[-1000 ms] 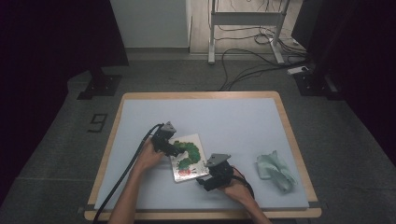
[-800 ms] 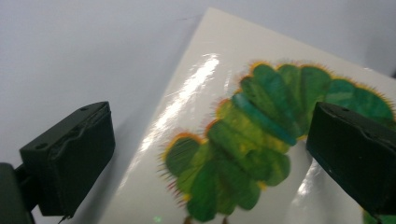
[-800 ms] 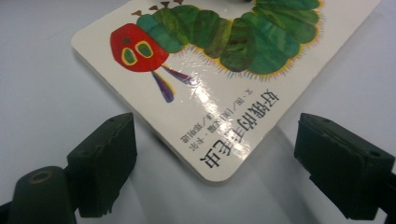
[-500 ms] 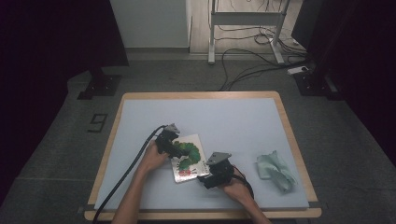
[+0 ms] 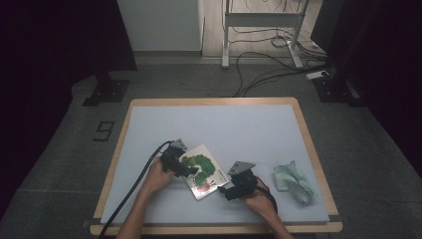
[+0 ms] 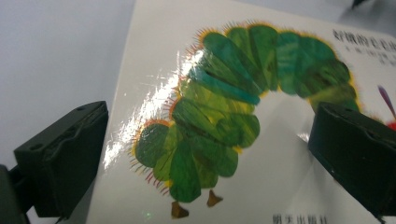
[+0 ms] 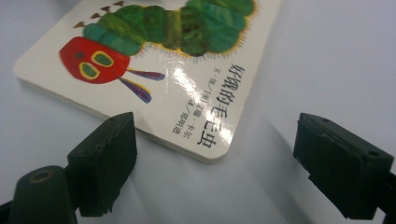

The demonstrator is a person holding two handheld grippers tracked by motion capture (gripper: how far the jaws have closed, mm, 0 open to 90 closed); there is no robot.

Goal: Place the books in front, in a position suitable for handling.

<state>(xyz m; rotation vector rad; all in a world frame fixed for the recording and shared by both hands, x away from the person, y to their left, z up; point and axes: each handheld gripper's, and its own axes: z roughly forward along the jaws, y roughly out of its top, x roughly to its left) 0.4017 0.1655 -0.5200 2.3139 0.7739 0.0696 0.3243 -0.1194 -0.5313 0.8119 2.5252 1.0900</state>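
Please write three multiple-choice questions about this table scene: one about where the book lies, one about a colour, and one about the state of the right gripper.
1. Where does the book lie on the table?
A. between the two grippers
B. at the far edge
C. under the cloth

2. What colour is the caterpillar's head on the cover?
A. blue
B. red
C. white

3. How do the jaws of the right gripper stand?
A. shut on the book
B. shut on the cloth
C. open, holding nothing

Answers:
1. A: in the high view the book sits between the left gripper and the right gripper, apart from the pale green cloth.
2. B: the right gripper view shows a red head with yellow-green eyes.
3. C: its jaws stand wide apart, with the book's corner ahead of them and not pressed.
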